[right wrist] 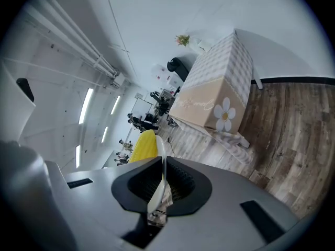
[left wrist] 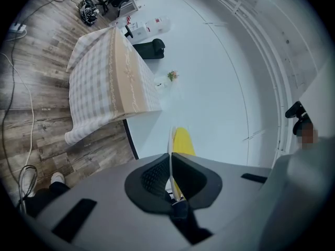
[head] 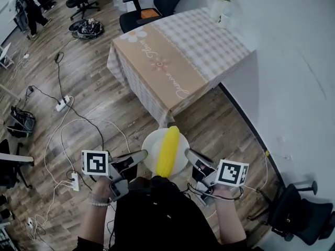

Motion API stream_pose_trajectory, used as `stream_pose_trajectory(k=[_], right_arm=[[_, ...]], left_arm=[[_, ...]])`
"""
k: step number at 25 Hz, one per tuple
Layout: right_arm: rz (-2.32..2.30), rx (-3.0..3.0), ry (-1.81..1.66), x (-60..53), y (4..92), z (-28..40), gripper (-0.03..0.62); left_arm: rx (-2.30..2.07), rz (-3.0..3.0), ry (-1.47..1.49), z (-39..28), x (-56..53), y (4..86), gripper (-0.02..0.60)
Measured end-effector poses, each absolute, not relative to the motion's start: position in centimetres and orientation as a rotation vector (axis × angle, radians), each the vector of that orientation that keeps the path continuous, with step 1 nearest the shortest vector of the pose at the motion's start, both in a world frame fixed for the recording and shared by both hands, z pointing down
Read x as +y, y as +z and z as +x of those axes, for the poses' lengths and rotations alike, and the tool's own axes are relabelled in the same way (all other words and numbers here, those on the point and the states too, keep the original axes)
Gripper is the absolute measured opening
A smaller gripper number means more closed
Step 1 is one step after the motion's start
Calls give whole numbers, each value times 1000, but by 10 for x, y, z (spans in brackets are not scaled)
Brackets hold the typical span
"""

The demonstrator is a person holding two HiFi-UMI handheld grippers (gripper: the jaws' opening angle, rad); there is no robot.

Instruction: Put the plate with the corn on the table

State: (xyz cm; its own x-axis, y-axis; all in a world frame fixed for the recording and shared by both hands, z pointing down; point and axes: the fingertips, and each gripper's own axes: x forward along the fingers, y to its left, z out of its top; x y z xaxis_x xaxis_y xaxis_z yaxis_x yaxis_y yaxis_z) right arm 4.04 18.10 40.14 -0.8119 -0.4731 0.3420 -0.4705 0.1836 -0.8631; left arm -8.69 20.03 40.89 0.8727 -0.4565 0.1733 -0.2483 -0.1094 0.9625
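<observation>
White plate, round and shallow, with one yellow corn cob lying lengthwise across it from rim to rim. Held up in the air over the wood floor, close to the near corner of the table and not resting on it.

From the head view alone: both claws at once. Left gripper on the plate's left rim, right gripper on the right rim, corn between them. Also only there: cables and a power strip on the floor, and a person far off at top left.

From the left gripper view alone: the grip itself. Plate seen edge-on as a thin pale line, pinched between the two dark pads, jaws narrowed right down onto it, corn just right of the rim. A shoe low at the left edge.

From the right gripper view: same thin rim caught between closed-in pads, corn to its left, kernel rows plain to see. Long ceiling lights only here.

In all three: checked tablecloth with a tan band, and flowers at the far end by the white wall.
</observation>
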Motion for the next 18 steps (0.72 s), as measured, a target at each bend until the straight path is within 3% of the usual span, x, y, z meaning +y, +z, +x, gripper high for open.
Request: stream_pose_trajectory(k=[18], right_arm=[[-978, 2405, -1755, 135, 398, 61, 55]], left_arm=[[-533, 1698, -206, -67, 153, 401, 21]])
